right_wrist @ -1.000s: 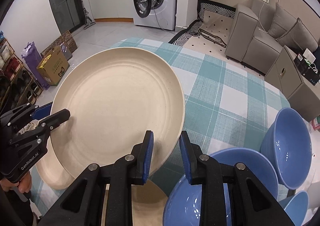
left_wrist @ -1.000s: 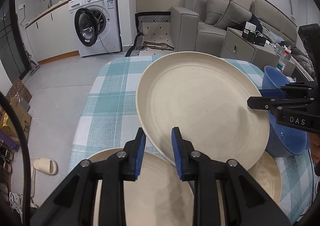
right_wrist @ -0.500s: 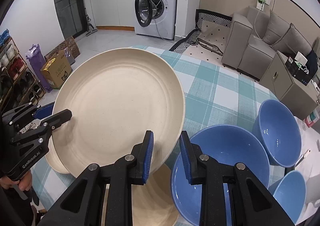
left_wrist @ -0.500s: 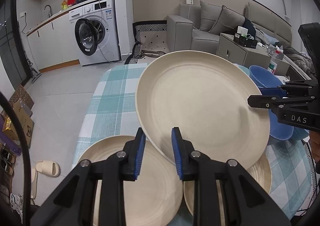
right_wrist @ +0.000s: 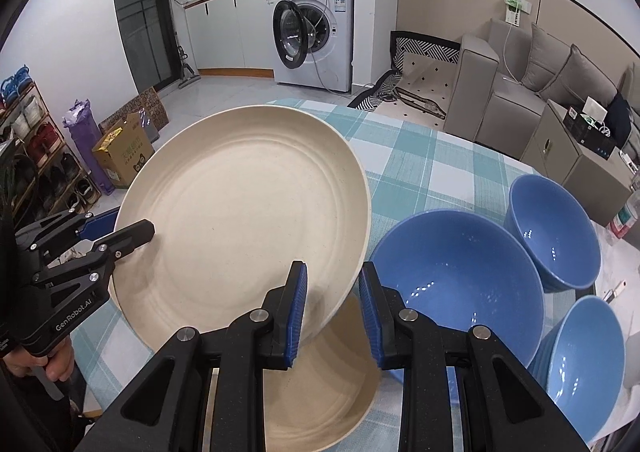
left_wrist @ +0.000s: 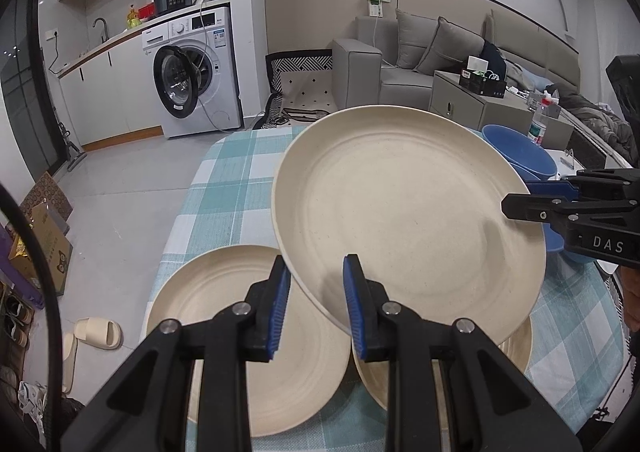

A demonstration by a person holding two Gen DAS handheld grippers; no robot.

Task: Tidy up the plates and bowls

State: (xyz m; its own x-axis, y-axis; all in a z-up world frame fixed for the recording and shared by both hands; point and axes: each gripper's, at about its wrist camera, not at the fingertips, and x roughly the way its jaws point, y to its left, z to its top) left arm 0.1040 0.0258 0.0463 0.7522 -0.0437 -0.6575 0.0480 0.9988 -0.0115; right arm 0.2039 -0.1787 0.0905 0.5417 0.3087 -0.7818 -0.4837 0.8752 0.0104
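A large cream plate [left_wrist: 408, 212] hangs tilted above the checked table, carried by both grippers at opposite rims. My left gripper [left_wrist: 316, 292] is shut on its near-left rim, and my right gripper [right_wrist: 332, 292] is shut on the other rim. Each gripper shows in the other's view: the right gripper [left_wrist: 520, 200] and the left gripper [right_wrist: 120, 226]. Below the held plate [right_wrist: 240, 220], two more cream plates [left_wrist: 224, 332] [left_wrist: 516, 344] lie on the cloth. Three blue bowls [right_wrist: 460, 272] [right_wrist: 552, 228] [right_wrist: 584, 364] stand to the right.
The teal checked tablecloth [right_wrist: 420, 156] runs away from me to its far edge. Beyond it stand a washing machine [left_wrist: 192, 80], a grey sofa [left_wrist: 400, 64] and a low cabinet [left_wrist: 472, 100]. A cardboard box [right_wrist: 124, 156] and a slipper [left_wrist: 98, 332] lie on the floor at left.
Both grippers have drawn back and slightly up with the plate between them. More of the plates on the table and the blue bowls now shows beneath it.
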